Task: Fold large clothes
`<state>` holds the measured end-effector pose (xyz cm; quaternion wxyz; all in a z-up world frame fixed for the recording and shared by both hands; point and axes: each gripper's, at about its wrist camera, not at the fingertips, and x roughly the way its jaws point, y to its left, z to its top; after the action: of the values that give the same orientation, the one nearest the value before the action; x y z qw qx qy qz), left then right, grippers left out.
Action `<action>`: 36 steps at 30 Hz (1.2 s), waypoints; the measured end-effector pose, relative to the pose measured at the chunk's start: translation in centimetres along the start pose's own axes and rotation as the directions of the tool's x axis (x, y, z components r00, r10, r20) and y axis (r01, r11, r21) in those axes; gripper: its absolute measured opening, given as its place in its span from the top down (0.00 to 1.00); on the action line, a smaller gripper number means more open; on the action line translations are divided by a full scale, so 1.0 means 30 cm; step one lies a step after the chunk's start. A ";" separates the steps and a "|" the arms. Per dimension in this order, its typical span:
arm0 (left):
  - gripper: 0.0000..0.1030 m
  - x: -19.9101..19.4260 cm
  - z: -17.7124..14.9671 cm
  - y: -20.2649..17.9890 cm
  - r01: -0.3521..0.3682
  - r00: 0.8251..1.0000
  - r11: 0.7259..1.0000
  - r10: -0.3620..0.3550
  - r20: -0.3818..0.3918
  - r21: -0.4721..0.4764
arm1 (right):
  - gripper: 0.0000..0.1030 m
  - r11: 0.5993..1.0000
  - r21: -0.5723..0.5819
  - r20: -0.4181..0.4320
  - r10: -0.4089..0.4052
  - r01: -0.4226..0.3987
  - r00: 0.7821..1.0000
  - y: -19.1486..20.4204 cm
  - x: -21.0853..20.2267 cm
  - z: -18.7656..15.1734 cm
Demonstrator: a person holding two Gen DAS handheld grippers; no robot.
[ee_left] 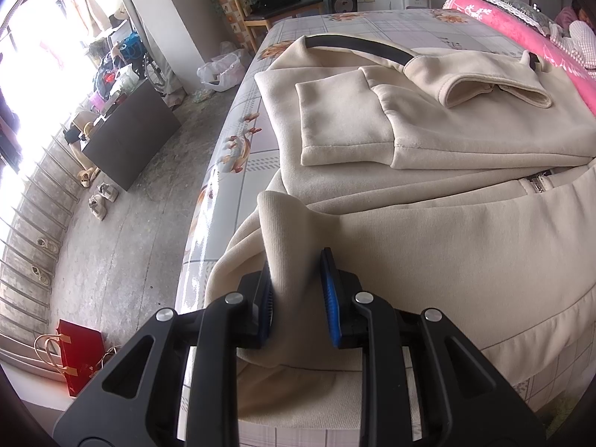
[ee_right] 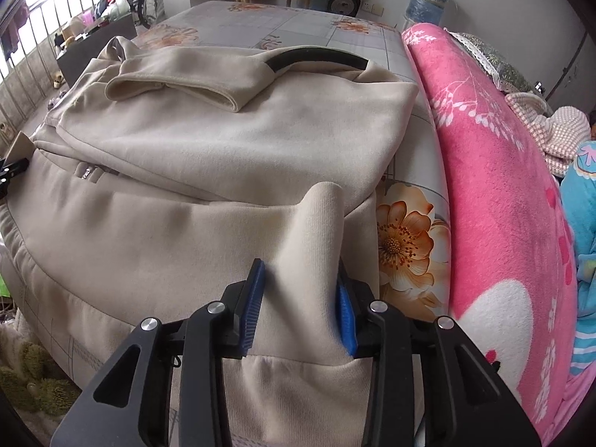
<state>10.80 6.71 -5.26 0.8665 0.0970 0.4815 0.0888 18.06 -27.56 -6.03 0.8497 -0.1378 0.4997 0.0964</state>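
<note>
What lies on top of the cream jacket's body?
Two folded sleeves lie crossed on the jacket. The bed sheet shows around it; what is under it is covered.

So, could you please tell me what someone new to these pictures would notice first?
Most likely the big cream jacket spread over the flowered bed sheet, its sleeves already folded across the body. Next, a ridge of its near hem stands pinched up in the jaws of each gripper: the left gripper at the bed's left edge, the right gripper beside the bright pink blanket on the right.
</note>
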 end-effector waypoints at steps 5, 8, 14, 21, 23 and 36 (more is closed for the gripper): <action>0.78 0.000 -0.001 0.000 0.000 1.000 1.000 0.000 0.000 0.000 | 0.66 1.000 -0.001 -0.001 -0.008 0.008 1.000 0.005 -0.003 -0.002; 0.78 -0.001 -0.001 0.000 0.000 1.000 1.000 0.000 -0.001 -0.001 | 0.66 1.000 -0.005 -0.002 -0.013 0.013 1.000 0.010 -0.002 -0.002; 0.78 0.000 -0.001 0.000 0.000 1.000 1.000 0.000 0.000 0.000 | 0.66 1.000 -0.004 -0.002 -0.013 0.013 1.000 0.009 -0.002 -0.001; 0.78 -0.001 -0.002 0.001 -0.003 1.000 1.000 0.003 -0.001 0.002 | 0.66 1.000 -0.004 -0.001 -0.013 0.013 1.000 0.010 -0.001 -0.002; 0.78 -0.001 -0.001 -0.001 -0.004 1.000 1.000 0.004 -0.001 0.002 | 0.66 1.000 -0.002 -0.001 -0.013 0.013 1.000 0.009 -0.002 -0.001; 0.78 -0.002 -0.001 -0.001 -0.004 1.000 1.000 0.004 -0.001 0.003 | 0.66 1.000 -0.003 -0.001 -0.012 0.012 1.000 0.009 -0.002 -0.002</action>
<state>10.76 6.66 -5.23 0.8659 0.0990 0.4820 0.0900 17.90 -27.33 -6.04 0.8499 -0.1420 0.4991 0.0917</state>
